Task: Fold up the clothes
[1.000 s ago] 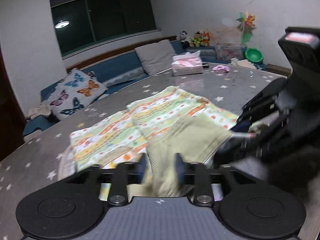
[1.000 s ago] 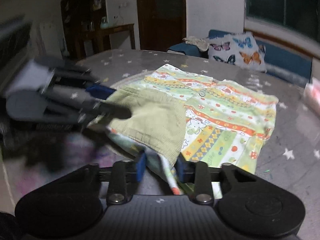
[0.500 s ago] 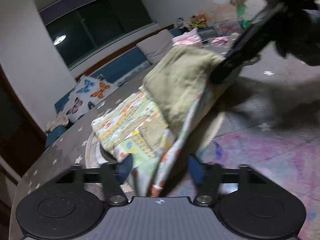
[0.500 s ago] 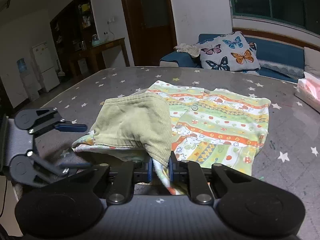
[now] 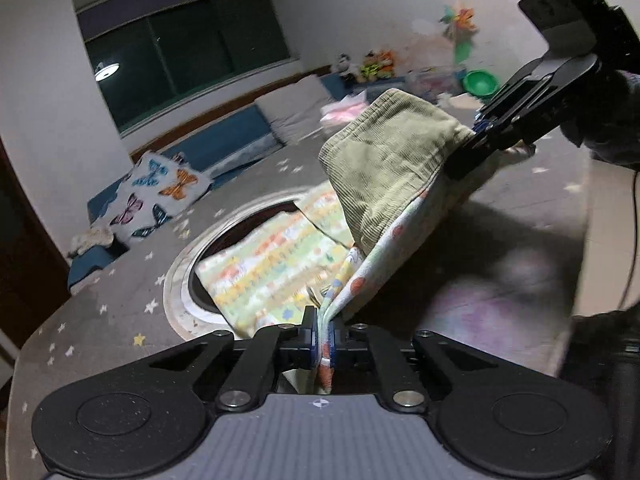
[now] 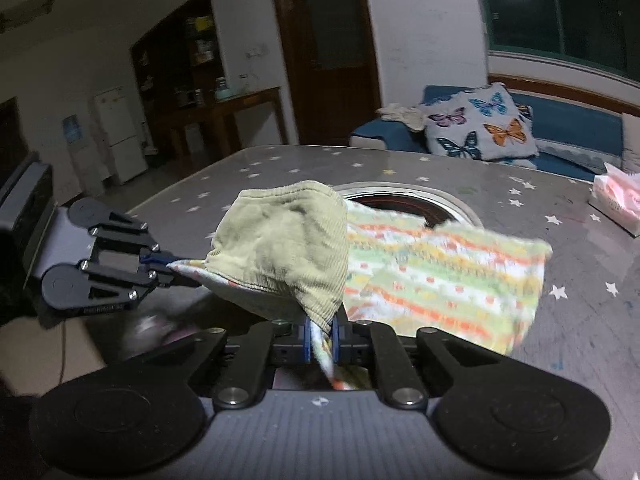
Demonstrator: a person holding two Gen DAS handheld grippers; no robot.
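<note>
A child's garment with a striped colourful print (image 5: pixel 272 264) (image 6: pixel 440 276) and an olive corduroy part (image 5: pixel 384 164) (image 6: pixel 284 248) hangs lifted above the grey star-patterned table (image 5: pixel 120 280) (image 6: pixel 580 280). My left gripper (image 5: pixel 323 340) is shut on its near printed edge. My right gripper (image 6: pixel 320 336) is shut on another edge of it. Each gripper shows in the other's view: the right one at upper right (image 5: pixel 480 136), the left one at left (image 6: pixel 160 264). The cloth stretches between them and its far part trails down.
A round recess with a pale rim (image 5: pixel 180 264) (image 6: pixel 400 192) lies in the table under the garment. A tissue box (image 6: pixel 616 200) stands at the table's far side. A blue bench with a butterfly cushion (image 5: pixel 160 196) (image 6: pixel 480 128) runs behind.
My left gripper, open half a second ago, has shut on the garment's edge. Both grippers have lifted the garment off the table, uncovering the round recess.
</note>
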